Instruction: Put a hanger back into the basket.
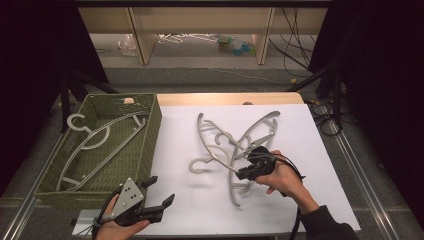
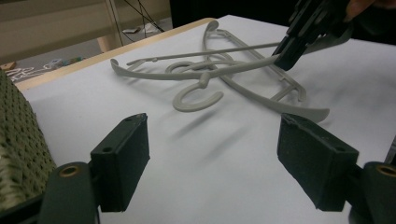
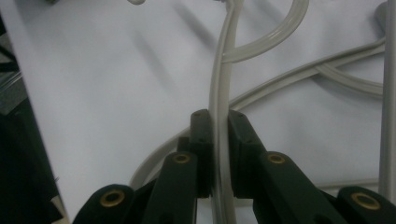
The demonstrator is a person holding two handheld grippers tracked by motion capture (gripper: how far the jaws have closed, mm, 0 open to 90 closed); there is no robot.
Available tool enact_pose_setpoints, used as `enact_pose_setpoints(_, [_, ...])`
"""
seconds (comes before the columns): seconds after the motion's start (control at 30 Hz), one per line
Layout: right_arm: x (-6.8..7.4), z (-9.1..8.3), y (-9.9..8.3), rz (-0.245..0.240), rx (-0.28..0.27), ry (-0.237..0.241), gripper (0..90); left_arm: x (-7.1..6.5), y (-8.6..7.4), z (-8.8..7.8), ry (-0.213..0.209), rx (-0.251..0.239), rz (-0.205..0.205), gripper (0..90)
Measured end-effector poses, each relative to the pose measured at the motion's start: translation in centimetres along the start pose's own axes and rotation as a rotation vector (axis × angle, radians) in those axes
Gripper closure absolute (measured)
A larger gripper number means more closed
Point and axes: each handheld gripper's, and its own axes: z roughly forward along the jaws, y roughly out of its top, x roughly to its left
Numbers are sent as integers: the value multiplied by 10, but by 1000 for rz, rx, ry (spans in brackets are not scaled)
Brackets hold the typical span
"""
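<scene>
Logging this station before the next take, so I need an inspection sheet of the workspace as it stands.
Surface: white sheet on a wooden table.
Job's things: two grey hangers crossed on the sheet; one hanger in the green basket.
Clutter: nothing seen.
Grippers: right gripper shut on a hanger arm, part lifted; left gripper open, empty, near the basket.
Cables: one trails from the right gripper; more on the floor behind.
Surroundings: wooden frame, bottles on the floor, dark sides.

I see my black right gripper (image 1: 239,173) trailing a dark cable, my dark sleeve (image 1: 327,226) lower right, and a screw-dotted grey plate on my left gripper (image 1: 159,191); brass rivets mark the jaws.
</scene>
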Motion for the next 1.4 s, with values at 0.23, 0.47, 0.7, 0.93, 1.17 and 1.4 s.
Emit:
enact_pose_setpoints(0.23, [10,-16,-13,-57,18,64,824,3,0,13,10,46,-16,291])
enact_pose_setpoints(0.47, [25,-33,-24,-129,21,100,824,1,3,32,18,129,12,307])
enact_pose_setpoints(0.7, [40,-39,-34,-183,41,143,823,2,8,60,-14,200,57,329])
enact_pose_setpoints(0.93, [48,-45,-38,-220,31,170,823,-2,10,76,-47,243,201,347])
enact_pose_setpoints(1.17, [54,-48,-40,-248,36,191,822,-7,8,88,-112,250,325,372])
enact_pose_setpoints(1.4, [55,-50,-42,-258,30,195,822,-6,8,96,-169,247,373,457])
